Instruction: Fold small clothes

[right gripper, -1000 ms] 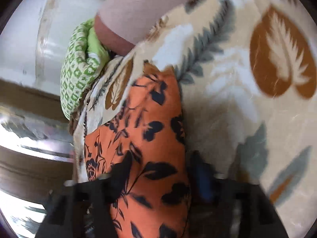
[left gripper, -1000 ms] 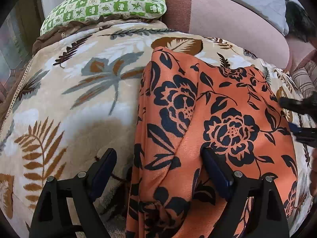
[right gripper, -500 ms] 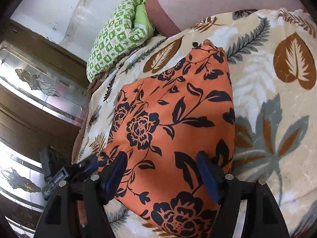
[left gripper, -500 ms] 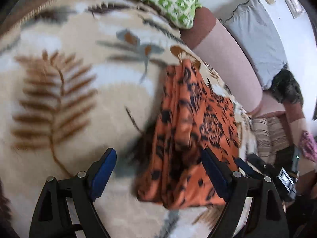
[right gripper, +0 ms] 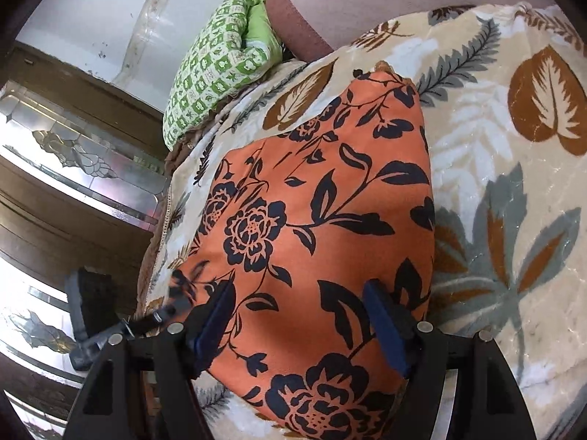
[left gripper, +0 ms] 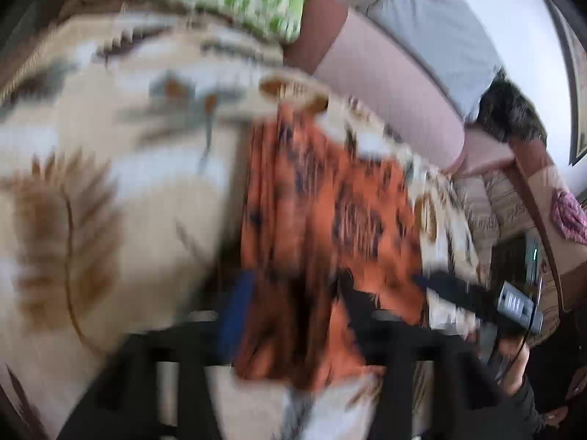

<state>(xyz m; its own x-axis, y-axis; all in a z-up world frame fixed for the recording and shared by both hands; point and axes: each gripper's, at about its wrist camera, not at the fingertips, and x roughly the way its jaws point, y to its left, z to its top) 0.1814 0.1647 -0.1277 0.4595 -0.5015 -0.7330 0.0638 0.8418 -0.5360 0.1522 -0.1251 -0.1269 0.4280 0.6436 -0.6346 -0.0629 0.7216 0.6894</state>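
An orange cloth with black flowers (right gripper: 323, 227) lies folded on the leaf-patterned blanket (right gripper: 506, 168). My right gripper (right gripper: 301, 326) is open, its blue pads just above the cloth's near edge. The left wrist view is blurred. There my left gripper (left gripper: 293, 315) stands narrower, with the near-left corner of the orange cloth (left gripper: 330, 220) between its fingers; I cannot tell whether it grips. The left gripper also shows in the right wrist view (right gripper: 179, 293) at the cloth's left corner. The right gripper shows in the left wrist view (left gripper: 477, 300) at the cloth's right side.
A green patterned pillow (right gripper: 216, 69) and a pink bolster (right gripper: 367, 3) lie at the far end of the bed. A dark wood and mirrored cabinet (right gripper: 62, 168) stands along the left edge. A grey cushion (left gripper: 433, 33) leans at the back.
My left gripper has narrowed around the cloth's near-left corner and is moving fast, blurring its view. My right gripper has stayed open and come slightly closer over the cloth.
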